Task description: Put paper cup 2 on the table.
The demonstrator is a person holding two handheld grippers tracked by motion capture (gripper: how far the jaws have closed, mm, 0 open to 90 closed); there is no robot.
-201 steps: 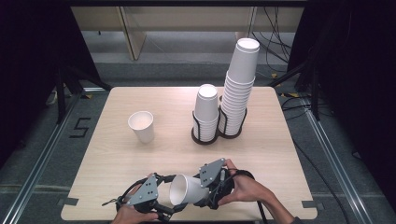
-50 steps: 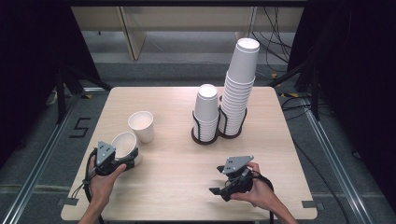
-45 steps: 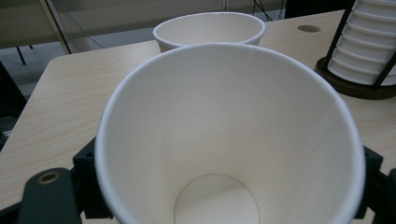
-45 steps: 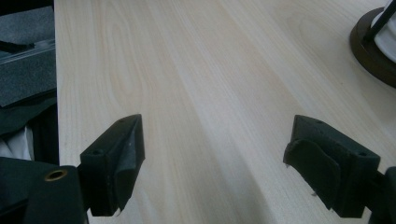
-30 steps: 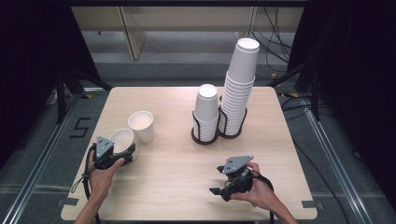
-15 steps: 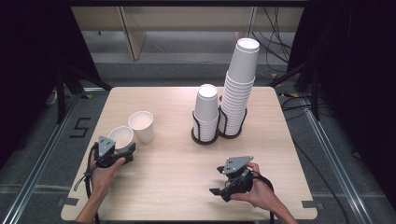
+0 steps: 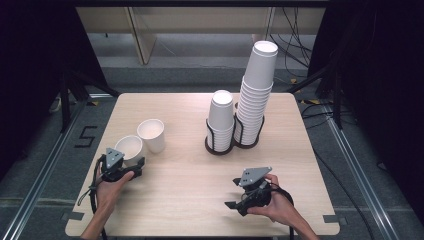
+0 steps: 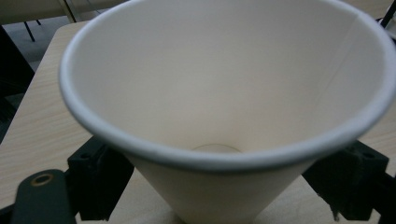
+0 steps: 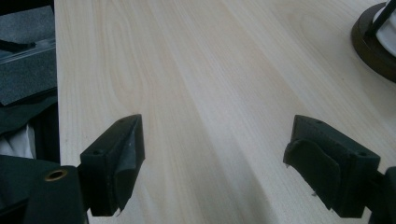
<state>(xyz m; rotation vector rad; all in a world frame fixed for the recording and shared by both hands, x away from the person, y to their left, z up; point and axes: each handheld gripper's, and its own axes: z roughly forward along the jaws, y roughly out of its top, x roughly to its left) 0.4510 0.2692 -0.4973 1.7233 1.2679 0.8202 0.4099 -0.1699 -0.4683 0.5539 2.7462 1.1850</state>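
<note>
A white paper cup (image 7: 129,146) stands mouth up at the table's left, close beside a second upright paper cup (image 7: 151,134). My left gripper (image 7: 131,157) is shut on the first cup. In the left gripper view that cup (image 8: 224,93) looms large, with a black jaw pressed on each side of its lower wall. My right gripper (image 7: 232,194) rests low over the front right of the table. It is open, and bare wood lies between its jaws (image 9: 215,154).
Two stacks of paper cups stand in a dark wire holder (image 7: 220,145) at the back centre, a short one (image 7: 221,117) and a tall one (image 7: 256,95). The holder's base (image 9: 376,51) appears at the right gripper view's top right. The table's left edge (image 7: 87,165) is near my left hand.
My left gripper has carried the cup a little leftward and toward me, setting it low beside the standing cup. The right gripper has stayed still and open.
</note>
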